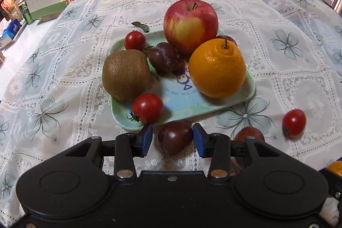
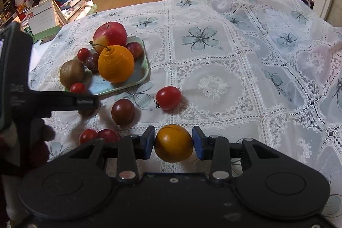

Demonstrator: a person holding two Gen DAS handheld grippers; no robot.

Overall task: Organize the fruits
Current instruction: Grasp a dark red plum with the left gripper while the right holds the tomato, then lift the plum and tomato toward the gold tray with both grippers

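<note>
Fruits are collecting on the pale green tray (image 1: pixel 245 97) at mid-worktop so they sit grouped. I am straddling a dark plum (image 1: pixel 174 136) with the left gripper (image 1: pixel 172 138), pads spread and not yet touching; my right gripper (image 2: pixel 173 142) is clamping a small orange fruit (image 2: pixel 173 143) for transfer.

- We see our right gripper (image 2: pixel 173 143) clamped on a small orange fruit (image 2: pixel 173 142).
- Beyond it, a tray (image 2: pixel 143 73) carries an apple (image 2: pixel 111 34), orange (image 2: pixel 116 63) and kiwi (image 2: pixel 71 73).
</note>
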